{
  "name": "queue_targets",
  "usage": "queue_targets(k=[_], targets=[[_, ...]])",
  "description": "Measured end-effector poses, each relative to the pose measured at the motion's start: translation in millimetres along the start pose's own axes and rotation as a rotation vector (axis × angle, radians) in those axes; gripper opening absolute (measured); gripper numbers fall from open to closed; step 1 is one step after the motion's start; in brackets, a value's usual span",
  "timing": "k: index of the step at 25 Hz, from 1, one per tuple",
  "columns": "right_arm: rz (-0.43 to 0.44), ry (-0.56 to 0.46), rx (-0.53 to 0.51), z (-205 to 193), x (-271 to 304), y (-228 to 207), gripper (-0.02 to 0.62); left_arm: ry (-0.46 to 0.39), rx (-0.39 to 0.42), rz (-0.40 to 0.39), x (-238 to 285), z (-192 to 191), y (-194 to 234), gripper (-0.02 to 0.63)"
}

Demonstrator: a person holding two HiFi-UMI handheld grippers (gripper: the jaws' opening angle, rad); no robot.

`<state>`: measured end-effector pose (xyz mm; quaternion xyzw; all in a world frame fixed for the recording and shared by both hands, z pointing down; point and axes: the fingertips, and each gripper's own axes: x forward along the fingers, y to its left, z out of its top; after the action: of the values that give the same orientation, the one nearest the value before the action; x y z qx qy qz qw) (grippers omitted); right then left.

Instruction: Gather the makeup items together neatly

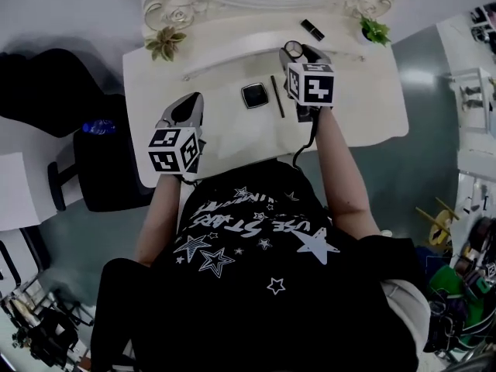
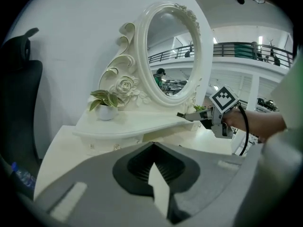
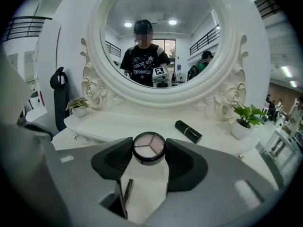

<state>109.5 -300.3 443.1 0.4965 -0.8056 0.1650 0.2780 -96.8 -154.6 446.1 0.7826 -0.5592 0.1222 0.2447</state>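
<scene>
Nearest, the person's black shirt carries white stars and lettering, of which only something like "USE STAR" can be made out. Just beyond it, the left gripper (image 2: 152,148) hangs over the near left of the counter (image 1: 364,107). Its jaws are brought together on nothing, probably parked while the other works. Mid-counter lie a square compact (image 1: 254,95) and, just beside it, a slim pencil (image 1: 277,96), which looks like the gathering spot. Farther out, the right gripper (image 3: 149,156) is clamped on a round three-shade compact (image 3: 148,147), pinched at the rim so it sits level, seemingly to join that pair. Beyond, a black lipstick (image 3: 188,131) lies alone on the raised shelf under the mirror (image 3: 161,86), not yet gathered. No brand is legible on any item.
</scene>
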Motion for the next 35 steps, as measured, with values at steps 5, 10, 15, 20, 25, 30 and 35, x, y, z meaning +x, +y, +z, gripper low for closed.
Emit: queue_targets(k=[5, 10, 15, 20, 25, 30, 35], targets=[[-0.049, 0.021, 0.026, -24, -16, -14, 0.247, 0.024, 0.025, -0.051, 7, -3, -9, 0.002], [-0.075, 0.052, 0.045, -50, -26, -18, 0.247, 0.051, 0.044, -0.091, 12, -10, -17, 0.002], [-0.084, 0.085, 0.054, -75, -25, -13, 0.247, 0.082, 0.059, -0.119, 14, -19, -21, 0.002], [-0.093, 0.120, 0.062, -95, -20, -12, 0.247, 0.110, 0.064, -0.126, 14, -27, -19, 0.002], [-0.094, 0.154, 0.067, -114, -11, -14, 0.247, 0.131, 0.068, -0.133, 16, -35, -19, 0.002], [-0.093, 0.199, 0.069, -130, -1, -14, 0.247, 0.154, 0.066, -0.134, 18, -43, -16, 0.002], [-0.094, 0.223, 0.065, -139, 6, -16, 0.247, 0.168, 0.059, -0.139, 21, -47, -15, 0.002]])
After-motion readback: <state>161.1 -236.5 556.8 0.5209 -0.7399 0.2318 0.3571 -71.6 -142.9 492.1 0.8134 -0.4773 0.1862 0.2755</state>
